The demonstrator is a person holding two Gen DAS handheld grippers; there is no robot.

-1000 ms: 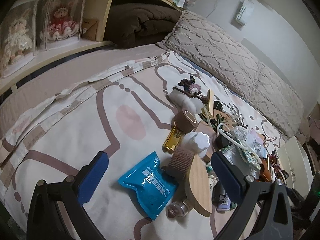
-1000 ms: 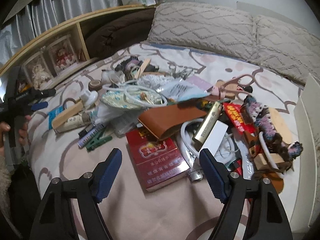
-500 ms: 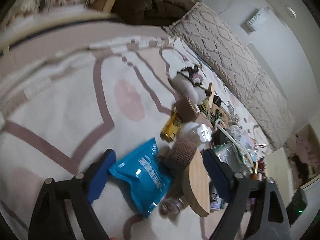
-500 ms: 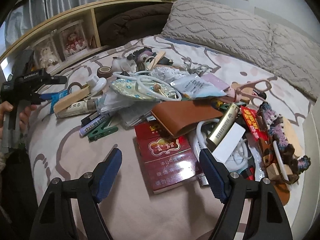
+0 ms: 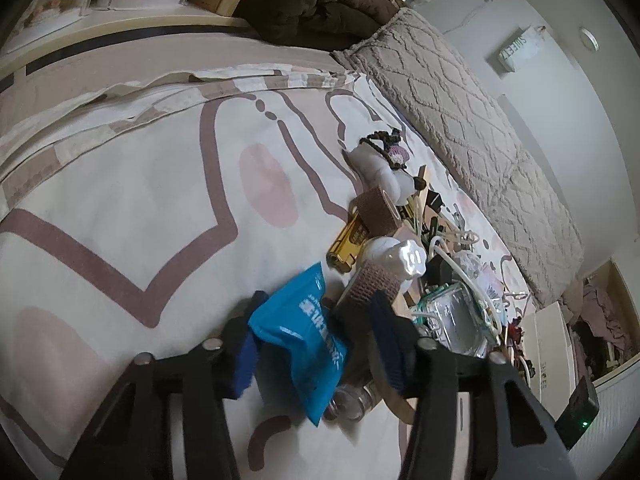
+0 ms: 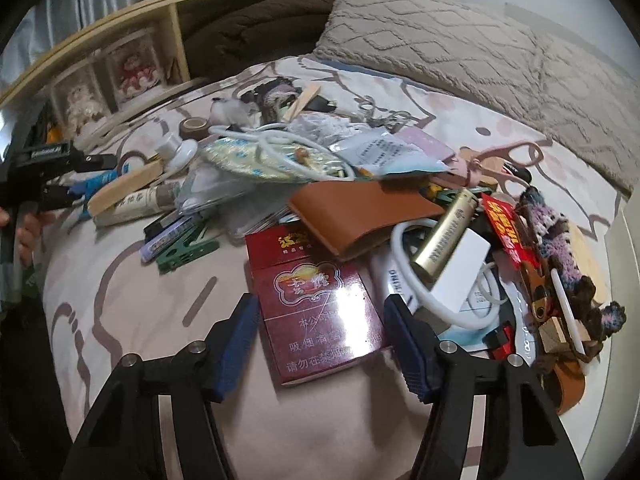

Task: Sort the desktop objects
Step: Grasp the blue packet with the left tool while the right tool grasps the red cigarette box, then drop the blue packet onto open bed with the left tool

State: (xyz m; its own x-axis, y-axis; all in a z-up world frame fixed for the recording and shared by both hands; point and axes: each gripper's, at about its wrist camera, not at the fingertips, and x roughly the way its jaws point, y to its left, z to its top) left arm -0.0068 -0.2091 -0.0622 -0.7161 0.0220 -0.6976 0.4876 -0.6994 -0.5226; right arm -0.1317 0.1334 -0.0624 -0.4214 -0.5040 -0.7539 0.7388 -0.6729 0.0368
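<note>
A blue foil packet [image 5: 304,332] lies bunched on the patterned bedspread between the fingers of my left gripper [image 5: 314,350]. Its jaws are closing. The left pad touches the packet's edge, and a dark gap still shows beside the right pad. In the right wrist view a red cigarette box [image 6: 316,300] lies flat at the near edge of the clutter. My right gripper [image 6: 320,344] is closing on it, both blue pads against its long sides. At the far left of that view a hand [image 6: 24,220] holds the left gripper [image 6: 44,160].
Just right of the packet crowd a brown tape roll [image 5: 376,208], a white flower-shaped cap [image 5: 400,256], a gold tube [image 5: 348,240] and a small glass jar [image 5: 348,400]. Around the red box lie a brown wallet [image 6: 360,208], white cable [image 6: 400,272] and green clip [image 6: 184,252]. Pillows [image 6: 440,40] line the far side.
The left gripper came down over the blue packet and its jaws narrowed around it; the packet now looks bunched. The right jaws narrowed onto the red box.
</note>
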